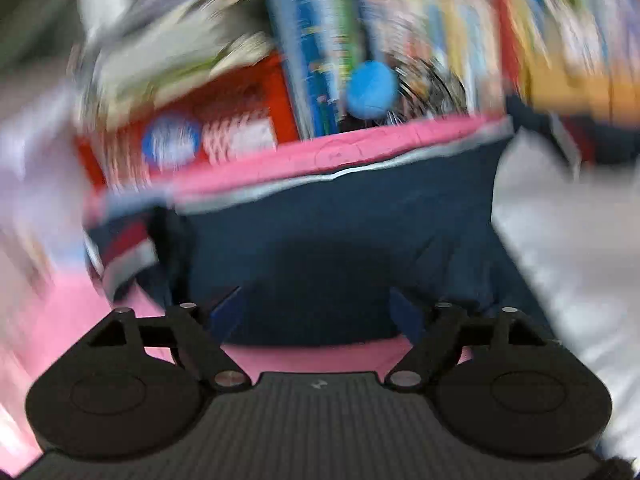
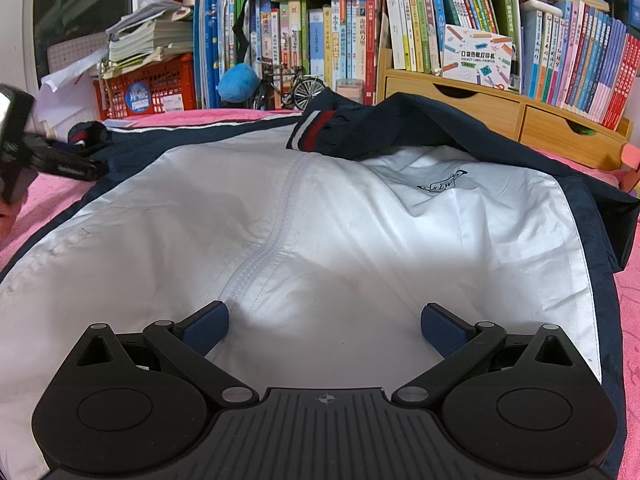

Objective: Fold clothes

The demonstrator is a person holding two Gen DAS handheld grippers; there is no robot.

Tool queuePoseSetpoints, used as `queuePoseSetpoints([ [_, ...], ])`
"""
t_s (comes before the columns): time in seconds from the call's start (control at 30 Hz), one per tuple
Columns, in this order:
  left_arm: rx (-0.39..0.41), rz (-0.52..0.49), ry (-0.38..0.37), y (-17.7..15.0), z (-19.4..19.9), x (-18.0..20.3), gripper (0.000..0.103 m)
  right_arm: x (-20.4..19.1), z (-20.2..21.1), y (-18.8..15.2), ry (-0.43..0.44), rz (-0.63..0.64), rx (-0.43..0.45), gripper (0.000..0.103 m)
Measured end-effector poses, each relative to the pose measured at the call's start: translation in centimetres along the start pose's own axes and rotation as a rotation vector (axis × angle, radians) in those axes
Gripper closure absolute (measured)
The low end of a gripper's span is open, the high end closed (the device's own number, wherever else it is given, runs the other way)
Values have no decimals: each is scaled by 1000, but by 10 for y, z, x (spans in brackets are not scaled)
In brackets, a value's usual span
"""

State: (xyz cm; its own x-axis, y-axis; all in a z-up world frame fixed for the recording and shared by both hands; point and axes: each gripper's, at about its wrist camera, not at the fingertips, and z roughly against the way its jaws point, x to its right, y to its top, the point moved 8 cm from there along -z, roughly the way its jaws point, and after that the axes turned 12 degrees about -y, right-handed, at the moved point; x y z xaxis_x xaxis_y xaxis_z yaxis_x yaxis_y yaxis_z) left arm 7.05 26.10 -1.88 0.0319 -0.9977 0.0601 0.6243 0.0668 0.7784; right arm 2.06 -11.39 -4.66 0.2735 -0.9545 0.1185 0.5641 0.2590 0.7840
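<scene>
A white and navy jacket lies spread on a pink bedspread, its zipper running up the middle. One navy sleeve with a red and white striped cuff is folded across the upper chest. My right gripper hovers open over the jacket's white lower front, nothing between its blue pads. The left wrist view is blurred: my left gripper stands wide open over navy sleeve fabric, pads clear of it. In the right wrist view the left gripper shows at the far left edge, by the other sleeve's cuff.
Shelves of books line the far side of the bed. A red crate with stacked papers stands at the back left, a wooden drawer unit at the back right. A blue plush ball and a toy bicycle sit between them.
</scene>
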Motion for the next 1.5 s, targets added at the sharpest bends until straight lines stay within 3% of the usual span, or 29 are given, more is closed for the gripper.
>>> queuePoseSetpoints([
  [0.07,56,310,-35,2,8,-47,7,0,0,0,0,0,0,0],
  [0.17,138,700,45,-11,7,-119,6,0,0,0,0,0,1,0],
  [0.2,163,782,68,-13,4,-138,7,0,0,0,-1,0,1,0],
  [0.23,203,809,66,-10,3,-150,7,0,0,0,-1,0,1,0],
  [0.3,208,852,107,-5,-1,-167,7,0,0,0,-1,0,1,0],
  [0.37,221,857,148,6,-2,-180,25,0,0,0,-1,0,1,0],
  [0.4,226,844,177,13,0,-186,70,0,0,-1,-1,0,1,0],
  [0.43,203,772,236,23,-1,-190,96,0,0,-1,-1,0,1,0],
  [0.47,183,658,326,43,3,-195,98,0,0,-1,-1,0,1,0],
  [0.57,198,470,412,86,31,-191,97,0,0,-1,-1,0,1,0],
  [0.6,203,407,440,100,41,-190,91,0,0,-1,-1,0,1,0],
  [0.63,206,347,464,114,50,-188,79,0,0,-1,-1,0,1,0],
  [0.77,57,451,229,77,35,-165,56,0,1,-1,-11,-1,8,0],
  [0.8,2,439,233,61,27,-157,35,-1,2,0,-37,13,19,0],
  [0.83,-42,437,235,46,19,-152,20,-5,6,3,-51,43,33,0],
  [0.93,-103,466,239,14,-9,-149,19,-38,32,34,51,189,149,0],
  [0.97,-95,505,245,9,-17,-156,19,-50,44,48,97,229,212,0],
  [1.0,-37,545,254,11,-19,-165,20,-61,54,62,130,262,273,0],
  [1.03,20,586,262,13,-20,-174,35,-72,61,75,157,288,326,0],
  [1.1,127,654,251,17,-18,-187,50,-96,63,104,217,323,388,0],
  [1.17,222,701,233,20,-17,-194,55,-122,54,126,316,336,392,1],
  [1.23,319,697,200,16,-16,-197,56,-154,35,149,400,331,346,8],
  [1.3,350,720,157,7,-20,-196,56,-185,9,175,459,319,295,24],
  [1.37,404,771,92,16,-16,-203,56,-216,-17,201,516,303,263,26],
  [1.43,445,789,88,17,-7,-211,56,-252,-40,226,546,331,297,26],
  [1.5,471,805,103,15,4,-222,54,-290,-66,243,509,421,359,25],
])
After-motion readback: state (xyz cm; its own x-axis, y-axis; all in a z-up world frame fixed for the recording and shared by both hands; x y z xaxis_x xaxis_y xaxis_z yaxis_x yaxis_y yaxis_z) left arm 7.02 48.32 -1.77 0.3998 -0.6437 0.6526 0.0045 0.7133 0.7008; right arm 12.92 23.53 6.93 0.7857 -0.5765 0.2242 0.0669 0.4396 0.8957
